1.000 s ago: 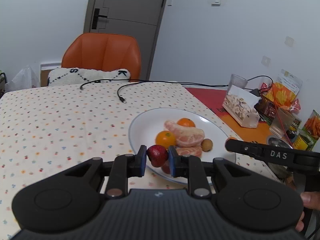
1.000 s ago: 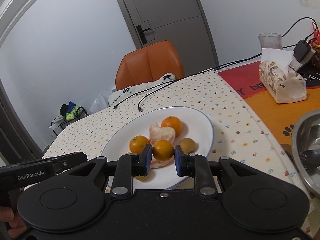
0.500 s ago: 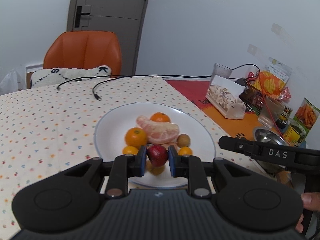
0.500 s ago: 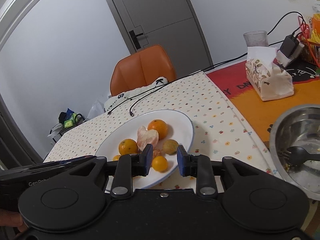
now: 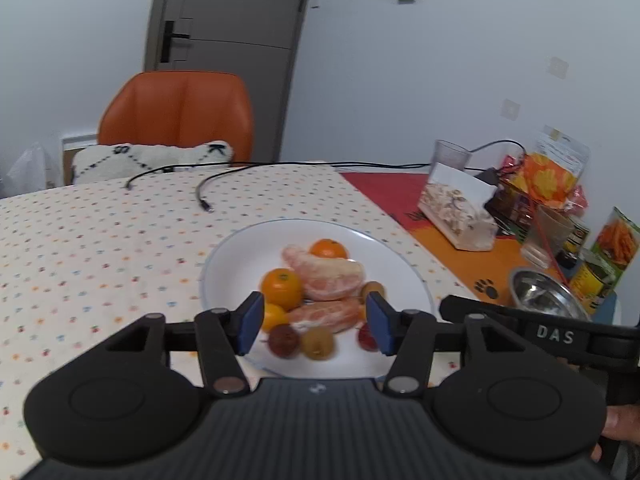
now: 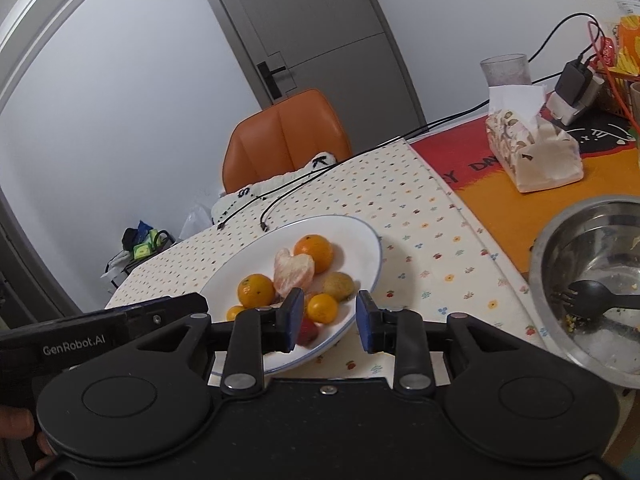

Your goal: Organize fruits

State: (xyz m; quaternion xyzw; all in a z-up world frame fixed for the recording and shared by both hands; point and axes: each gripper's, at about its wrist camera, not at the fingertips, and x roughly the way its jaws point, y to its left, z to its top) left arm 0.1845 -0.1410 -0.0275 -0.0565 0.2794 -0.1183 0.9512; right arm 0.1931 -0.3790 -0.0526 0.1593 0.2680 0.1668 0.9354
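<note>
Presently both grippers, left (image 5: pixel 314 328) and right (image 6: pixel 326 320), stood open and empty over the plate's (image 5: pixel 240 248) near rim; the fruits (image 5: pixel 320 280) lay heaped just ahead of them.

Left gripper (image 5: pixel 315 323), jaws spread, over the plate (image 5: pixel 236 256) of fruit.

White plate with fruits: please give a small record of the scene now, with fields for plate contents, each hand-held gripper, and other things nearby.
plate: white plate on dotted tablecloth
contents: mandarins, peeled citrus segments, small red fruit, brownish fruit
left hand-held gripper: open, empty, over plate's near edge
right hand-held gripper: open, empty
nearby: metal bowl with black fork; tissue box
</note>
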